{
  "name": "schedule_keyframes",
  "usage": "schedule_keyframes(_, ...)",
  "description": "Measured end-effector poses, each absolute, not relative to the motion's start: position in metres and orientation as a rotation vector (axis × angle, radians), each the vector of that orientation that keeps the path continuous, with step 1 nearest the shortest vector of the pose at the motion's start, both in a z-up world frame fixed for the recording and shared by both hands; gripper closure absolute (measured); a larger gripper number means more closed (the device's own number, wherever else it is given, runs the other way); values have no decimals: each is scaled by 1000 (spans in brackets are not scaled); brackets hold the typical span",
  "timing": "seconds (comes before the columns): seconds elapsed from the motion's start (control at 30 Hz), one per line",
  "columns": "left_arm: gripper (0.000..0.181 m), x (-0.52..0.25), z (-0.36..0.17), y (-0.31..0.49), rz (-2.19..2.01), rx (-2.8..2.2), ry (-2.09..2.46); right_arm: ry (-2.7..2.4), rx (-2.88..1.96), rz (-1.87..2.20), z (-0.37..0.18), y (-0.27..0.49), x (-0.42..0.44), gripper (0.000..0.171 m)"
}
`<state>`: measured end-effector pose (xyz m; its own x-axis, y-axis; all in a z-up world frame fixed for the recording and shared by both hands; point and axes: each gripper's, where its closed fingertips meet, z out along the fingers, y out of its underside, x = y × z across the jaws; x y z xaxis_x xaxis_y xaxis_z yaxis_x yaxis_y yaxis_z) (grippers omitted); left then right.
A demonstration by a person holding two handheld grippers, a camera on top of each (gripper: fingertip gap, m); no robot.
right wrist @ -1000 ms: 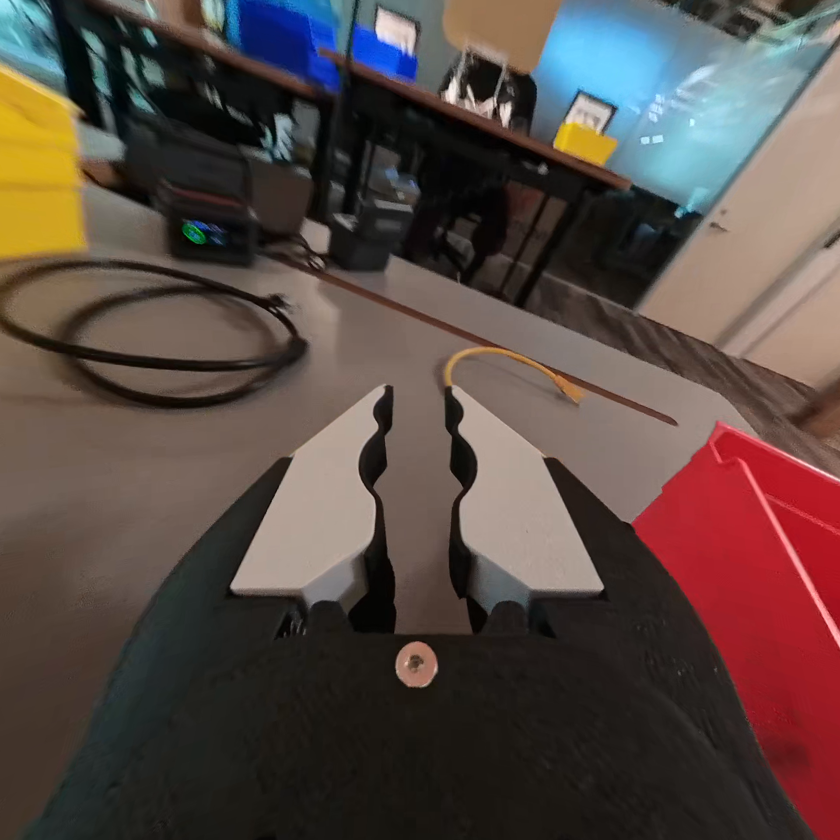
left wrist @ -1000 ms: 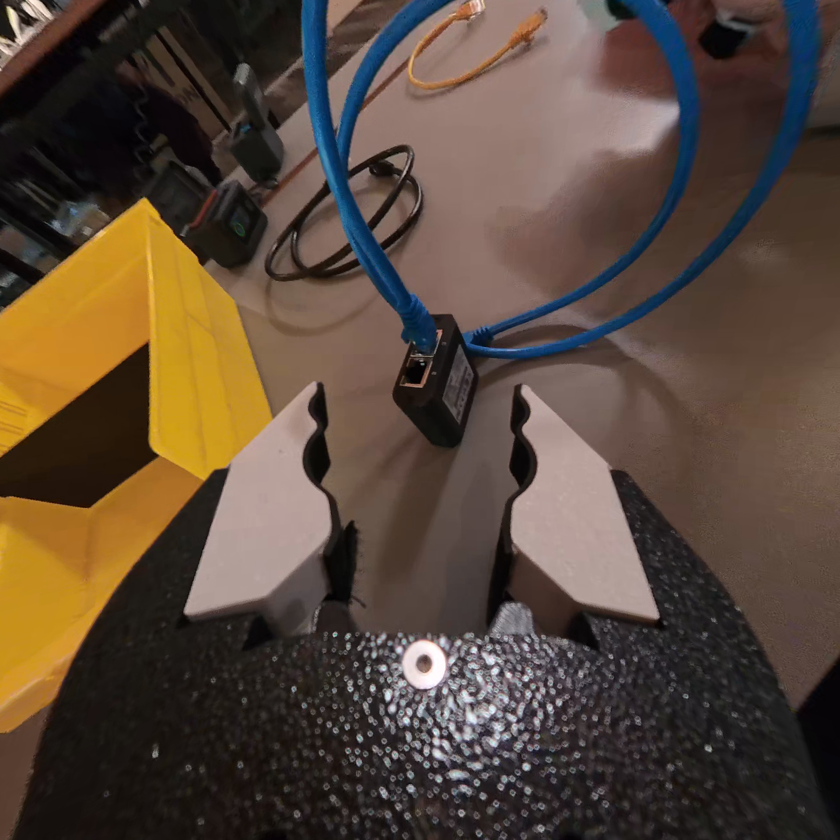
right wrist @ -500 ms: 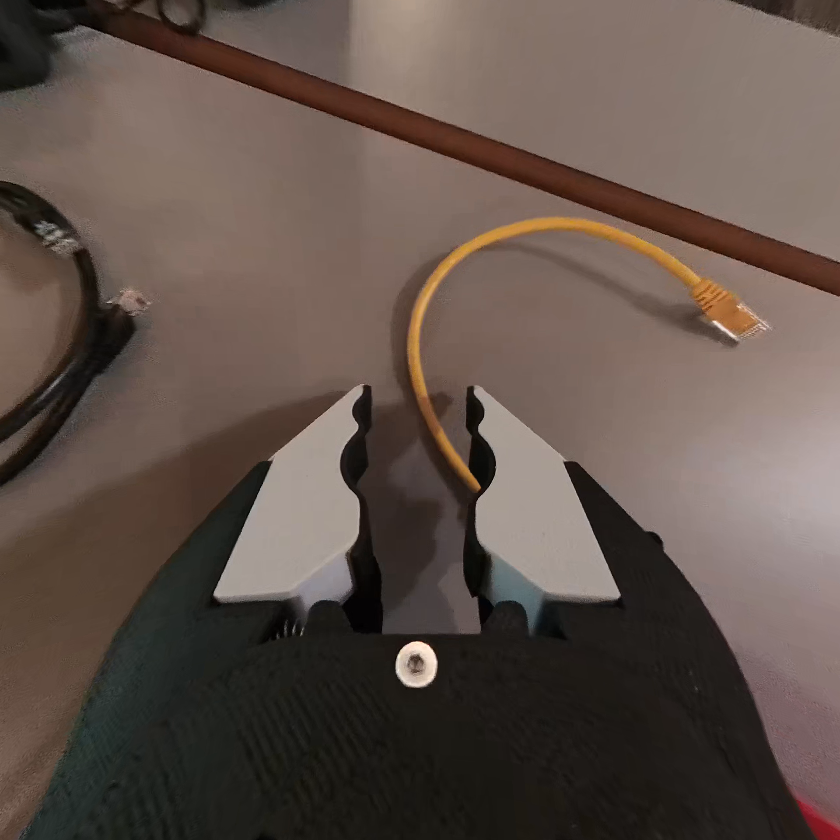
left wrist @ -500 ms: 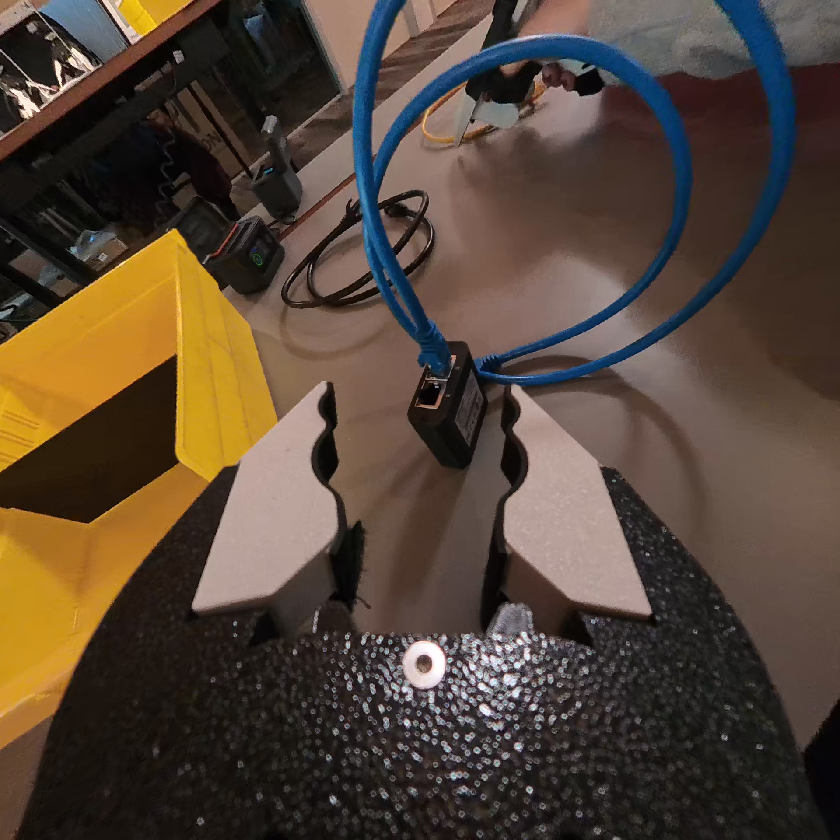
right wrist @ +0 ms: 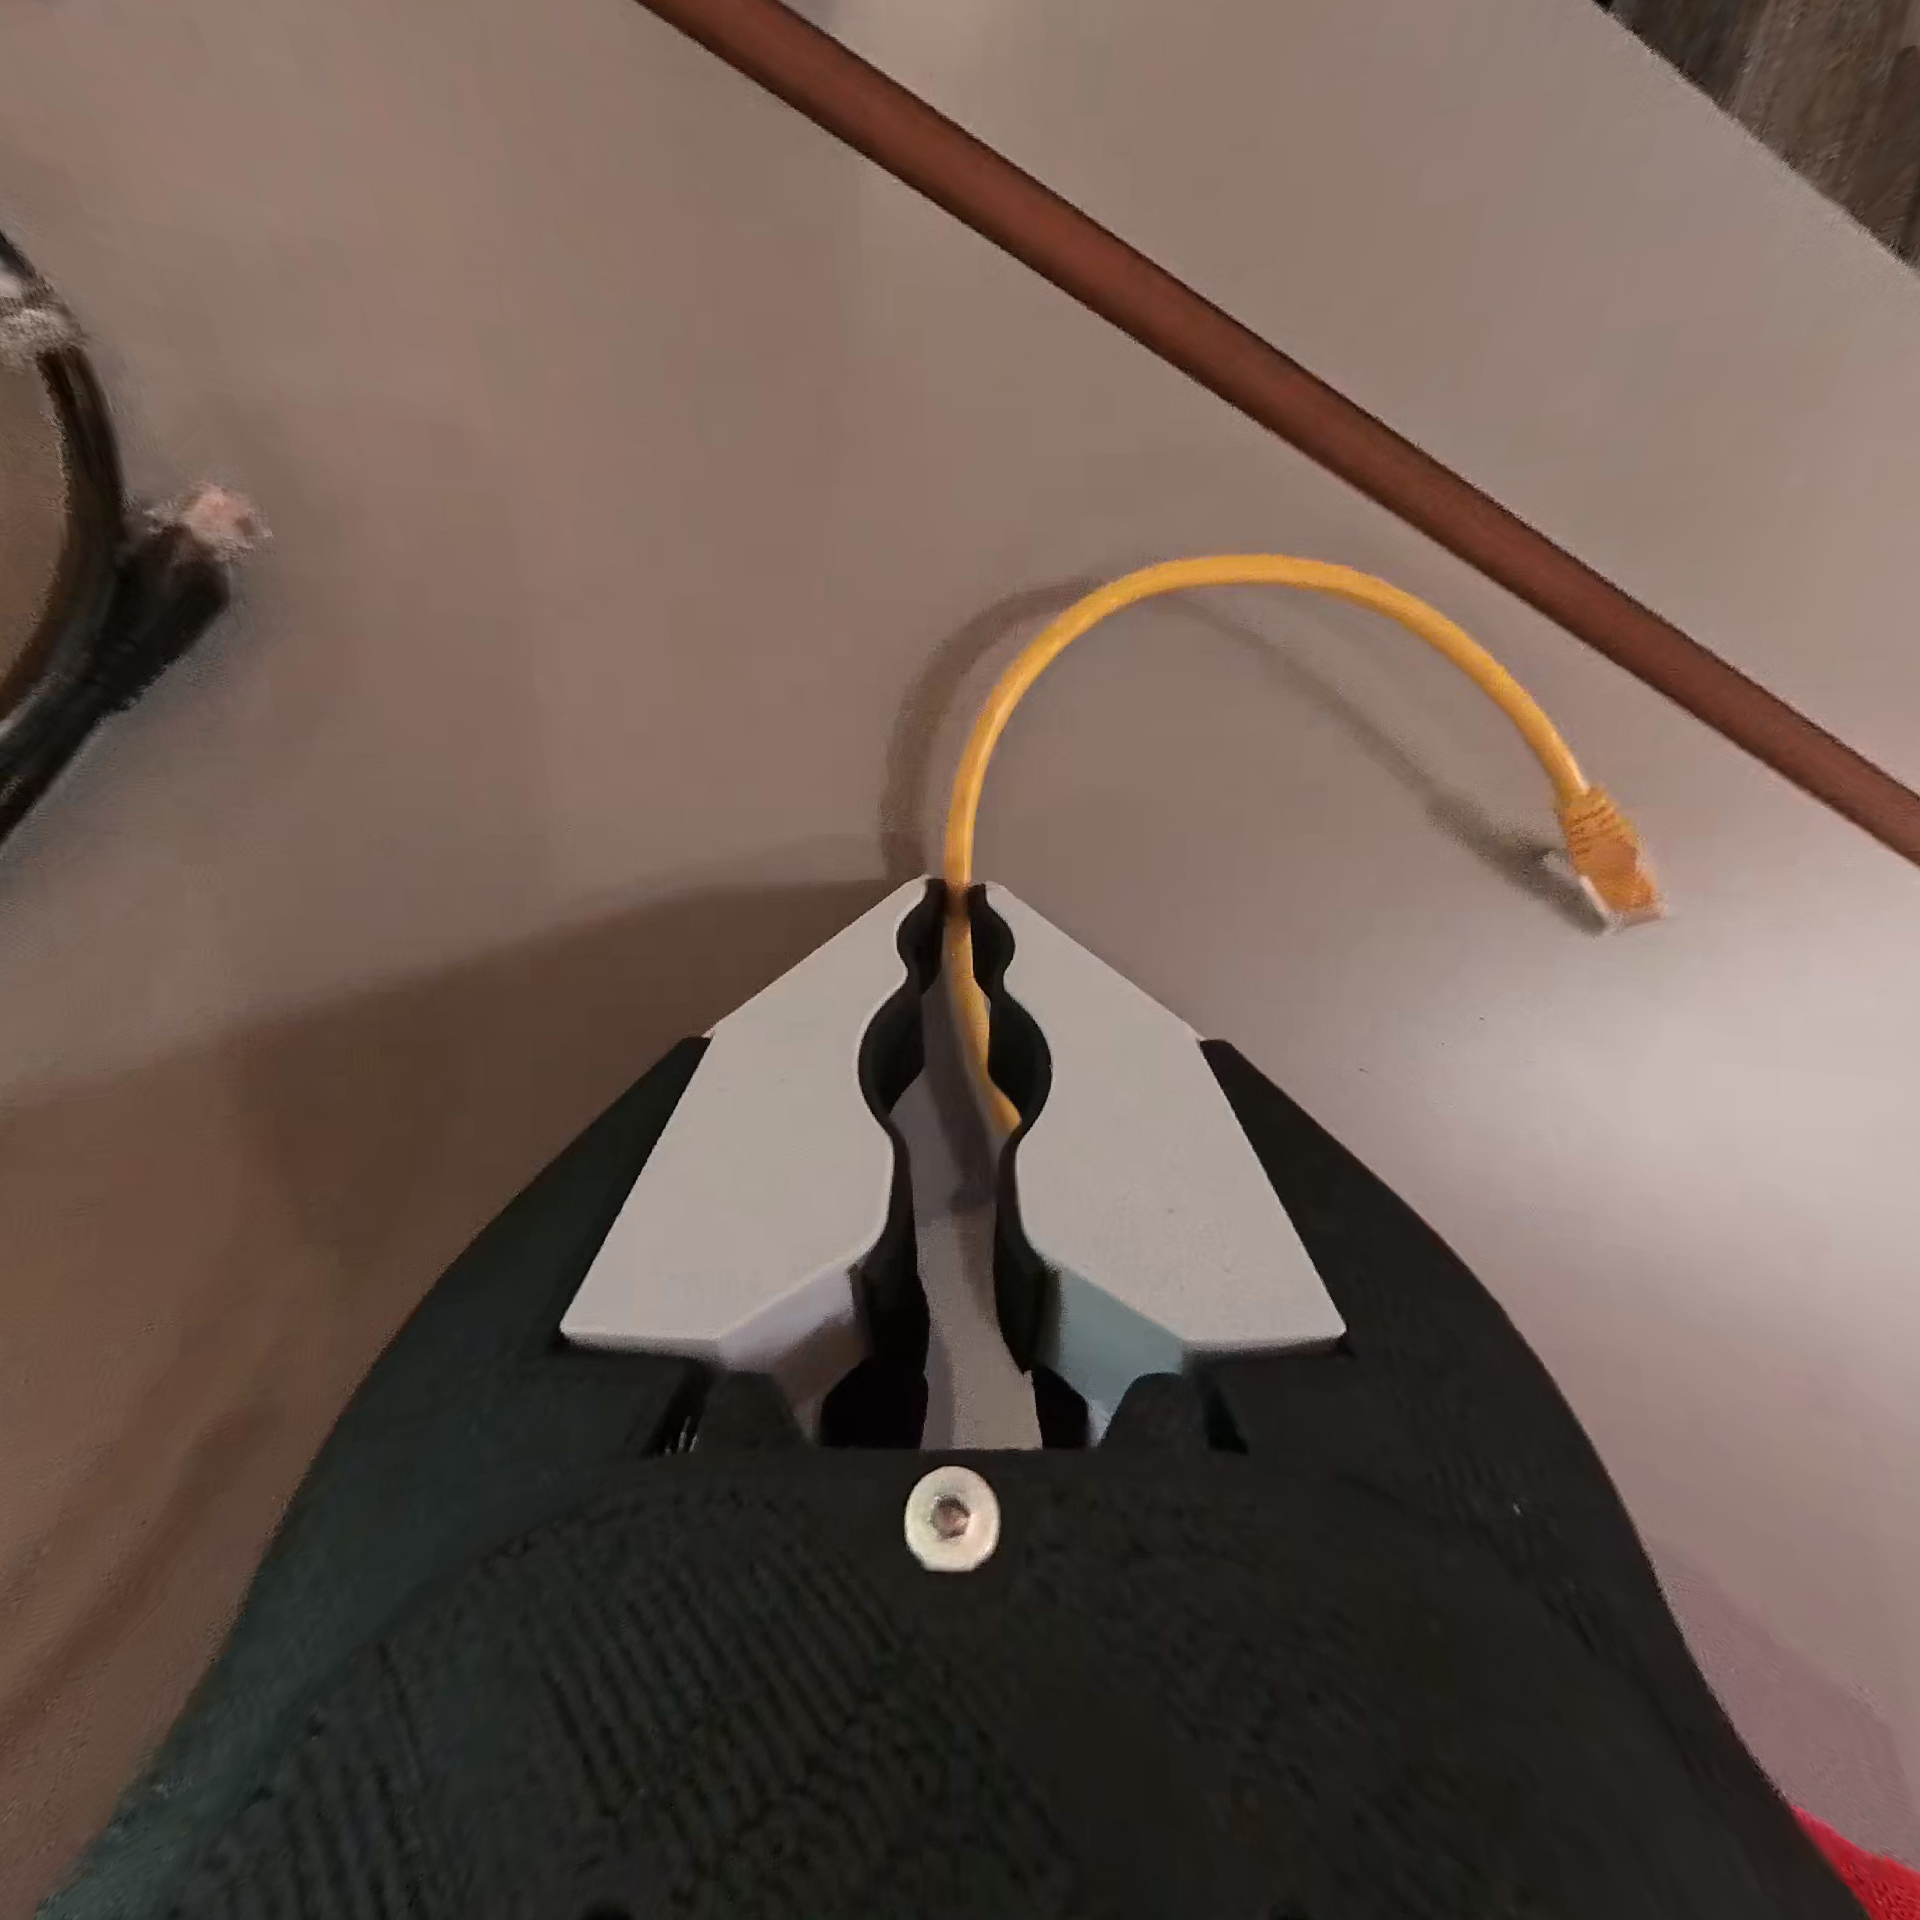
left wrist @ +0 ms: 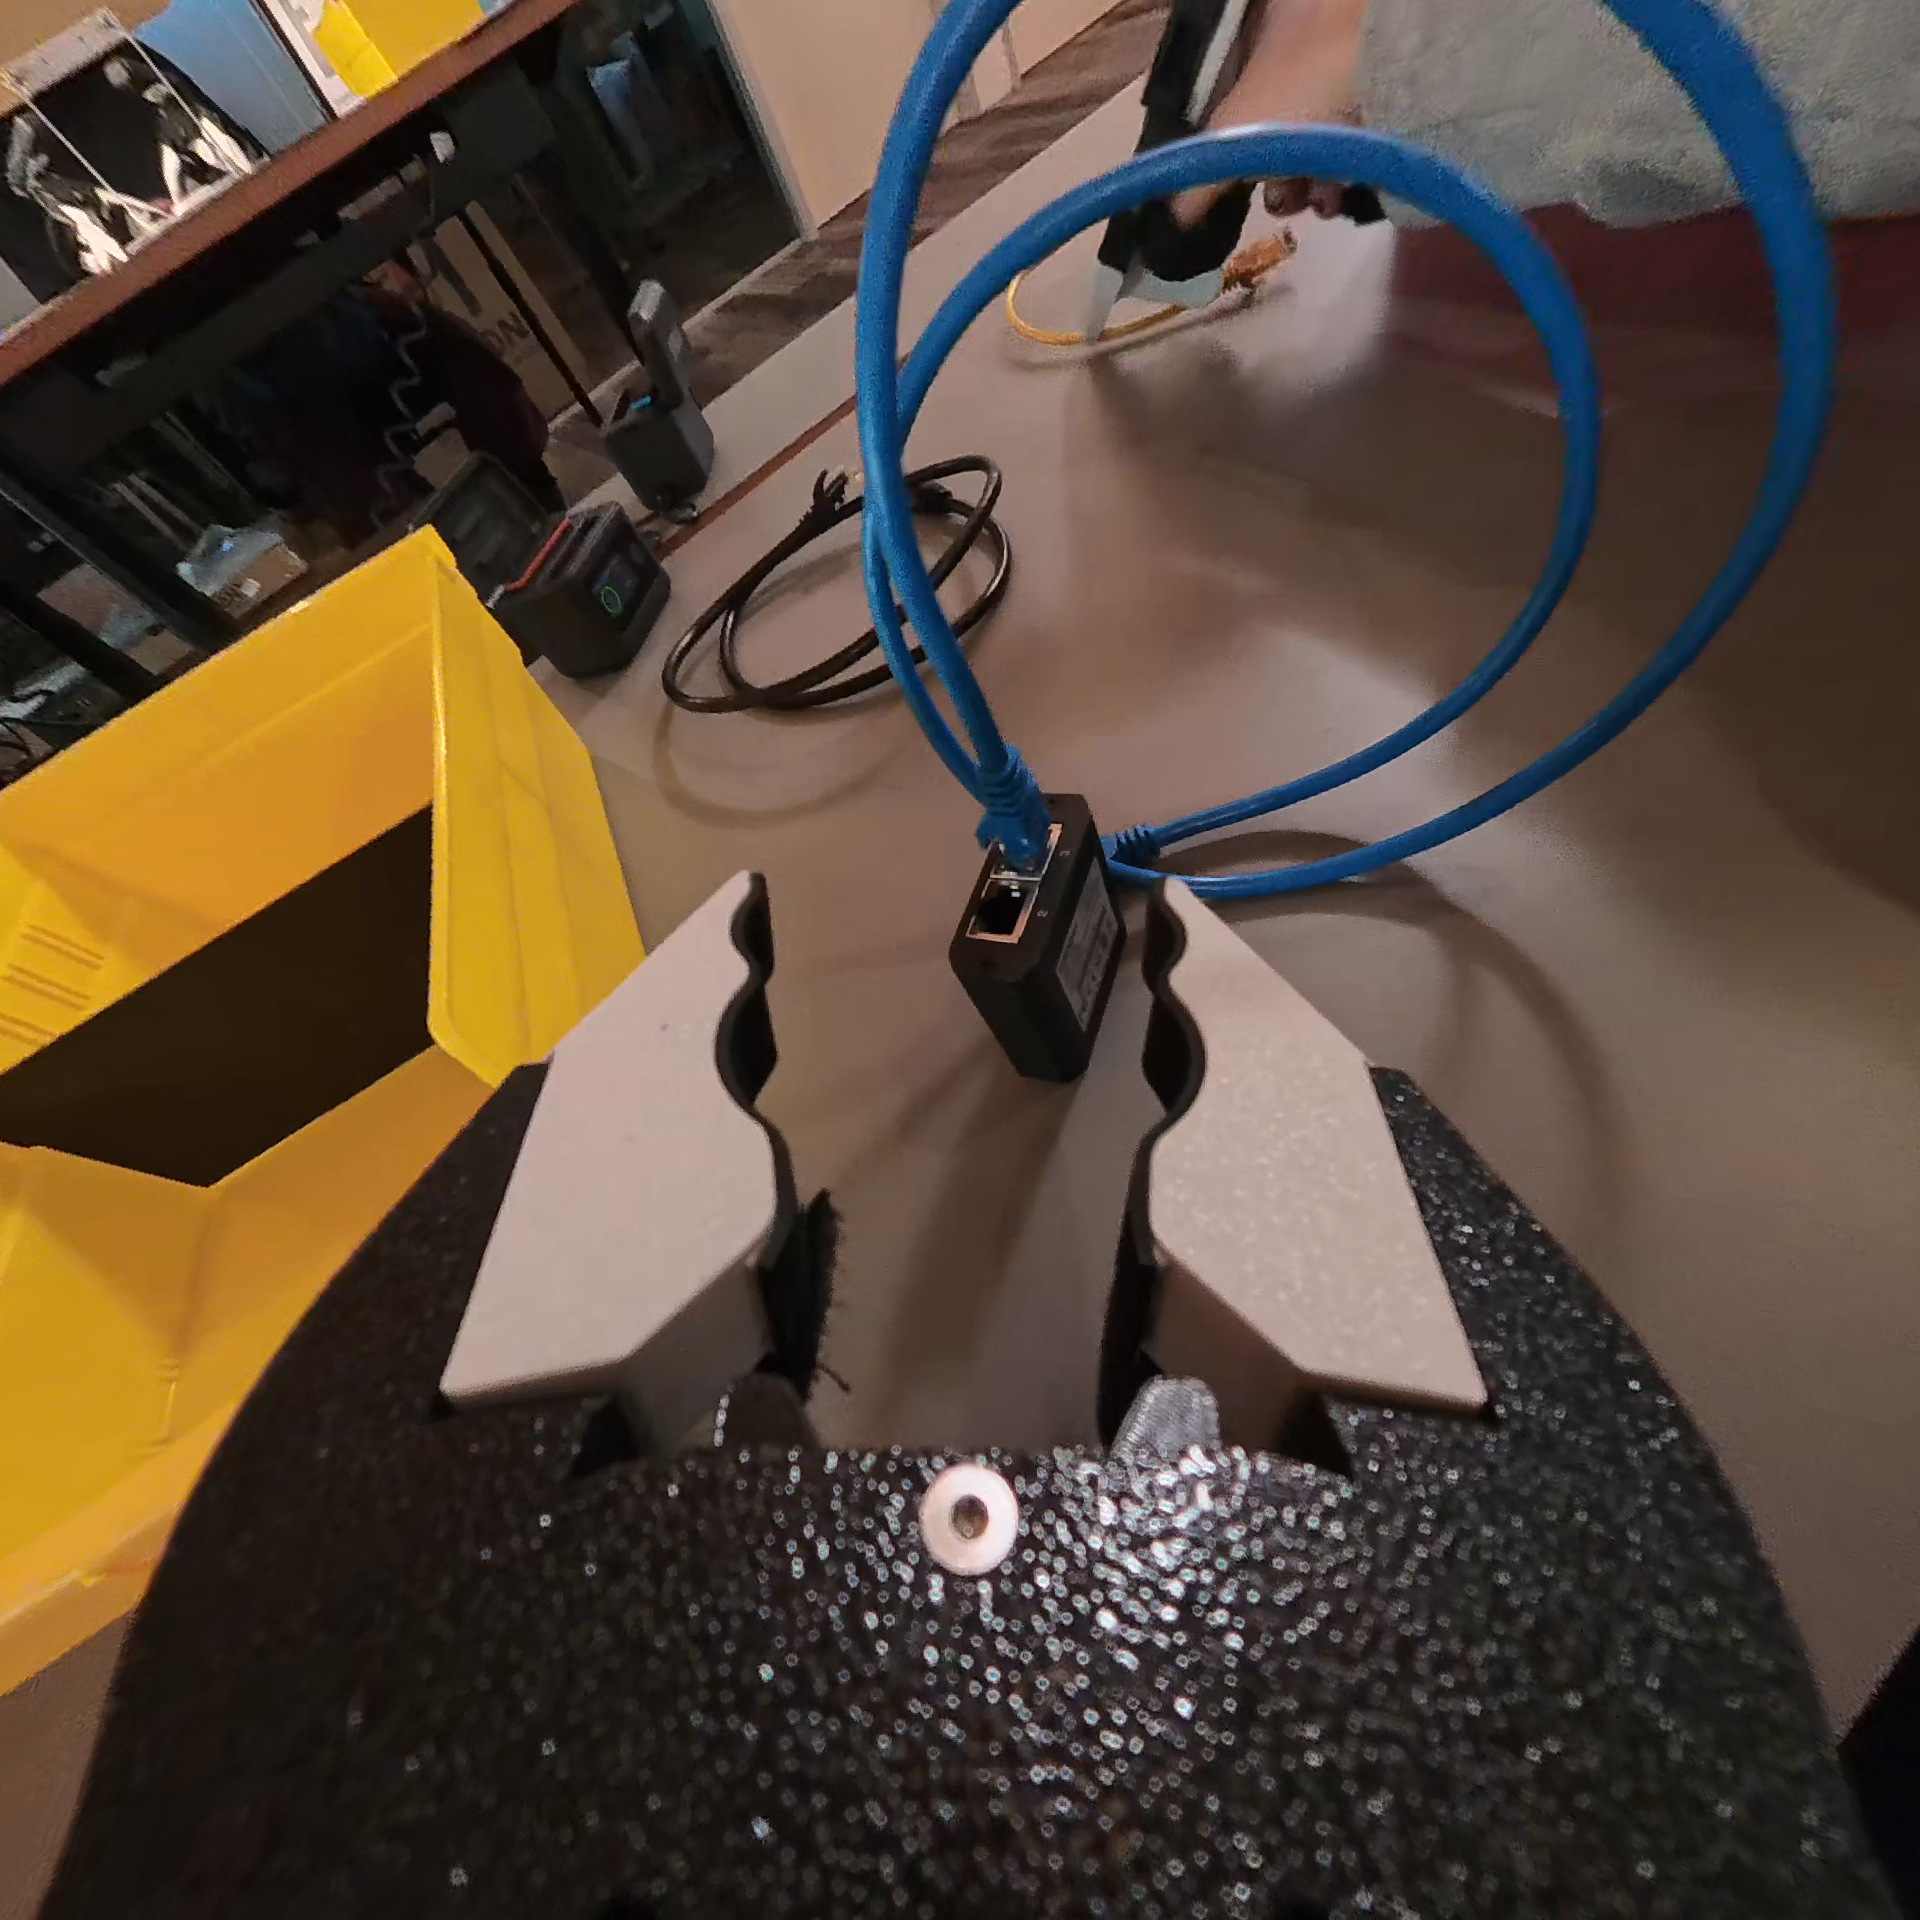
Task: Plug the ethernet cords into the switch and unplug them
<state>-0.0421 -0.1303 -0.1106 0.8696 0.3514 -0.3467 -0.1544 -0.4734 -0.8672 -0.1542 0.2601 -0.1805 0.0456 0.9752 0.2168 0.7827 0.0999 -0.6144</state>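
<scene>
While pinching the yellow cord (right wrist: 971, 790) near the desk (right wrist: 520, 416) far edge in the right gripper (right wrist: 954, 889), fetching step; next: carry plug to switch (left wrist: 1039, 951) mid-desk, between wide-open left gripper (left wrist: 951, 914) fingers.

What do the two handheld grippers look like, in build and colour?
Both match: the left gripper and right gripper have a textured black body, a silver screw at its centre, and two pale grey wedge fingers with wavy black inner edges. The person's sleeve is light grey.
</scene>
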Motion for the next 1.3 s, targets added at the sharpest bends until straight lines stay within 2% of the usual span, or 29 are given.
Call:
schedule_keyframes(0.1, 113, -41, -102, -131, 638, -1944, -125, -1707, -1686, 537, -159, 246, -153, 169)
schedule_keyframes(0.37, 115, -34, -82, -131, 711, -1865, -80, -1333, -1533, 1183, -48, 184, -105, 169)
schedule_keyframes(0.47, 118, -19, -58, -130, 735, -1797, -16, -1238, -1440, 1381, -13, 158, -69, 170)
schedule_keyframes(0.6, 125, 32, 3, -126, 705, -1607, 129, -1168, -1314, 1618, 19, 116, -14, 170)
schedule_keyframes(0.67, 129, 60, 16, -118, 632, -1560, 193, -1142, -1256, 1759, 34, 91, 11, 170)
schedule_keyframes(0.83, 127, 117, 3, -87, 334, -1598, 258, -1193, -1099, 2045, 57, 14, 58, 169)
schedule_keyframes(1.1, 118, 151, -33, -60, -145, -1665, 166, -1383, -944, 2247, 57, -85, 94, 169)
schedule_keyframes(1.17, 123, 155, -29, -61, -241, -1618, 163, -1423, -932, 2287, 55, -96, 98, 169)
schedule_keyframes(1.23, 136, 159, -24, -63, -330, -1578, 169, -1463, -917, 2320, 55, -103, 102, 170)
schedule_keyframes(1.27, 146, 159, -23, -64, -361, -1562, 168, -1472, -908, 2322, 55, -104, 103, 170)
schedule_keyframes(1.3, 164, 163, -22, -67, -407, -1546, 191, -1481, -895, 2319, 56, -105, 105, 169)
